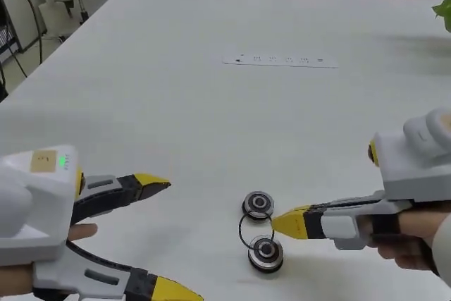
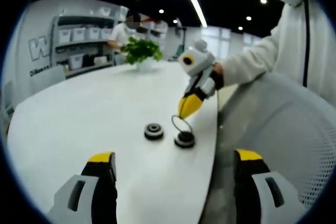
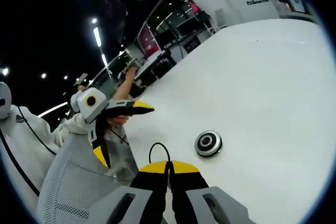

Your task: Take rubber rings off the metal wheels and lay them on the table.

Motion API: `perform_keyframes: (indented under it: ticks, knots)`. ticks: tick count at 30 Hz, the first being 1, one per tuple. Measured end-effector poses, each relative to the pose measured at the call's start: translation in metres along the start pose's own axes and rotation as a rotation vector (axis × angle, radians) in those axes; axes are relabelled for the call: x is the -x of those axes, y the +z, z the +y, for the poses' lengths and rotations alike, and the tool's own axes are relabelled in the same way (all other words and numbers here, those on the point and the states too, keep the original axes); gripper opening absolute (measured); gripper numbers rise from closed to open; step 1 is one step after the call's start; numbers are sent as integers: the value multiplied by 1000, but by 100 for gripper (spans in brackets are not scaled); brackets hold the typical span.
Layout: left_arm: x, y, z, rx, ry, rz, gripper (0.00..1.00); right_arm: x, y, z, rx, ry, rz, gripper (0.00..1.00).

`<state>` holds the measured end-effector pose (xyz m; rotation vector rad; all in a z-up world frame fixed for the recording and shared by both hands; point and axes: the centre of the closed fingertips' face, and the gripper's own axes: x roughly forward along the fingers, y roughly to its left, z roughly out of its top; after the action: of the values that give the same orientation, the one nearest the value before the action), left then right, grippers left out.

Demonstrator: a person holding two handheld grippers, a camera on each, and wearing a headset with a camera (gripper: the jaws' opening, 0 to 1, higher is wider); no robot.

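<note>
Head view, white table (image 1: 176, 89). Two metal wheels lie flat at lower centre of the frame: one higher (image 1: 258, 204), one lower (image 1: 266, 254), close together but apart. A thin black rubber ring (image 1: 254, 230) sits in the gap between them.

Right gripper (image 1: 276, 223) enters from the right edge, its yellow tips meeting the right side of the ring. Right gripper view: jaws pressed together, and the ring loops up out of the tips, so it is pinched there. One wheel lies flat just right of the tips in that view.

Left gripper view: the ring stands up from the right-hand wheel toward the right gripper's yellow tip. Its lower end meets that wheel; cannot tell whether it is hooked on or only touching. The other wheel, just to the left, looks bare.

Left gripper (image 1: 165, 237) is at lower left of the head view, jaws spread wide with nothing between them, well clear of the wheels.

A power strip (image 1: 282, 60) lies at upper centre of the head view. A potted plant (image 2: 142, 51) stands at the table's upper end in the left gripper view.
</note>
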<state>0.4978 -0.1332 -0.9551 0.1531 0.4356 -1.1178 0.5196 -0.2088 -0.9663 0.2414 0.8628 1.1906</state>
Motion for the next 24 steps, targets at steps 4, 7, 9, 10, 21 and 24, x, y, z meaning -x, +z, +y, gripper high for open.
perform_keyframes:
  ticks: [4,7,9,10,21,24]
  knots:
    - [-2,-1,-3,-10,-15,6,93,-3,8,4,-2,-3,-26,0]
    - [-4,-1,-4,-16,-20,12,92,-6,13,8,1,-2,-39,0]
    - [-4,-2,-6,-21,-31,17,91,-9,18,11,-4,-3,-52,0]
    - [-4,-2,-7,-24,-33,19,89,-12,23,13,-22,-2,-74,0]
    - [-4,2,-5,-28,-27,-6,82,-34,22,16,-22,-64,-56,0]
    - [-4,3,-6,-29,-28,-8,82,-38,17,4,-24,-121,-29,0]
